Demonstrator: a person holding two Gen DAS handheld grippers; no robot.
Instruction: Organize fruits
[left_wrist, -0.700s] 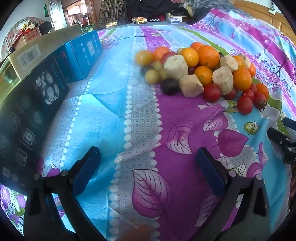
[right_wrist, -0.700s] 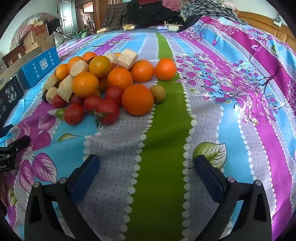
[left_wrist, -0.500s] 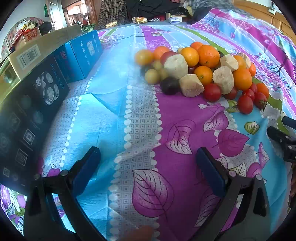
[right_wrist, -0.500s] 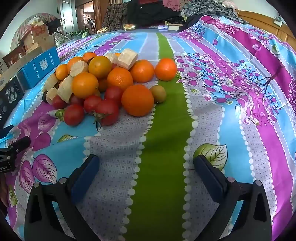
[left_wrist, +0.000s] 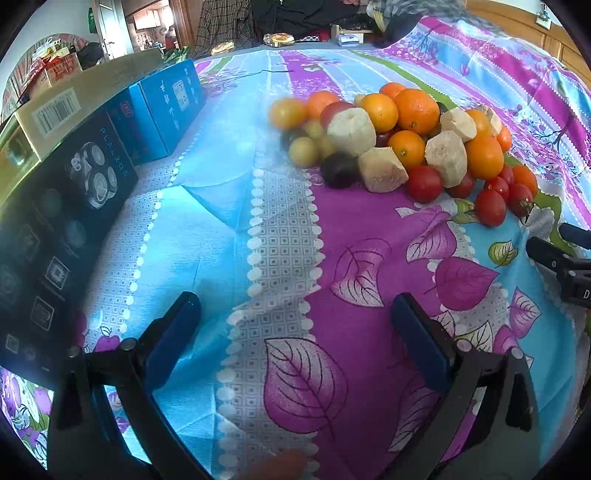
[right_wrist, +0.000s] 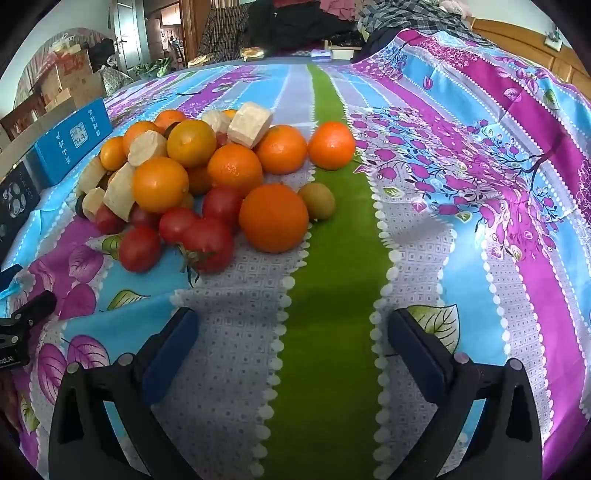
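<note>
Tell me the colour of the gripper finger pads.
Dark blue pads, clearest in the right wrist view.

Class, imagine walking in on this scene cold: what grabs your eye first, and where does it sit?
First, the heap of oranges, red tomatoes and pale peeled chunks piled mid-table on the loud purple, blue and green floral cloth. Next, the boxes lined along the table's left edge. Both claws, left claw and right claw, hover open and empty short of the pile.

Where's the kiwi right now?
In the right wrist view the kiwi lies on the green stripe at the pile's right edge, beside the big front orange and nearer than the lone orange.
</note>
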